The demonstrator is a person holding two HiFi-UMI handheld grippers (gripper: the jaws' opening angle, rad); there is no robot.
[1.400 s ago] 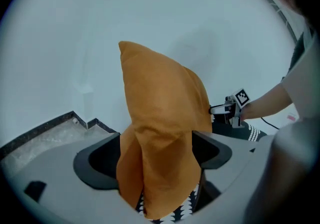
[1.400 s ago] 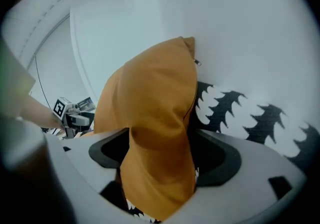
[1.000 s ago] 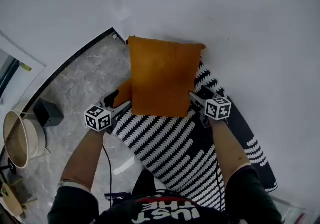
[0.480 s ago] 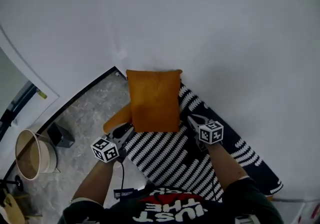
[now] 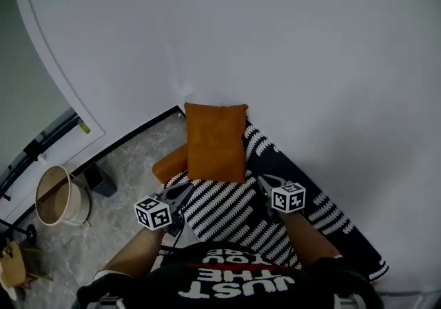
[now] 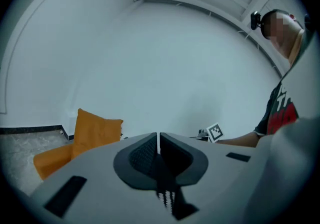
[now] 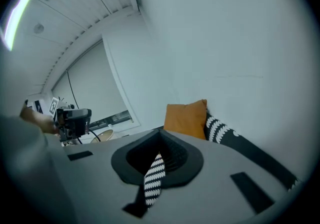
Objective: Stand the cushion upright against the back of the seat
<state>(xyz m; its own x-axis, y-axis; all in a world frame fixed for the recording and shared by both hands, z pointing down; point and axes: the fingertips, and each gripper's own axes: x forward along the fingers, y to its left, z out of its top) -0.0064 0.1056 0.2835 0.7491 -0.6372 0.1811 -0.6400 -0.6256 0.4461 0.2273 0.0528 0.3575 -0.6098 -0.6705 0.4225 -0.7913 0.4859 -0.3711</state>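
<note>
The orange cushion [image 5: 215, 142] stands upright on the black-and-white striped seat [image 5: 227, 212], its back against the white wall; it also shows as the cushion [image 6: 95, 130] and the cushion [image 7: 186, 118] in the two gripper views. My left gripper [image 5: 185, 192] hangs short of its lower left corner, clear of it. Off the lower right corner hovers my right gripper [image 5: 264, 183]. Both pairs of jaws are closing, all but together, with nothing between them: left gripper [image 6: 158, 135], right gripper [image 7: 161, 132].
A lower orange pad [image 5: 169, 163] lies at the seat's left end beside the cushion. On the marble floor to the left stand a round pale basket [image 5: 58, 197] and a small dark box [image 5: 103, 180]. A cable hangs below my left hand.
Both grippers have let go of the cushion's lower corners, pulled back toward me and shut. The cushion stays standing against the wall.
</note>
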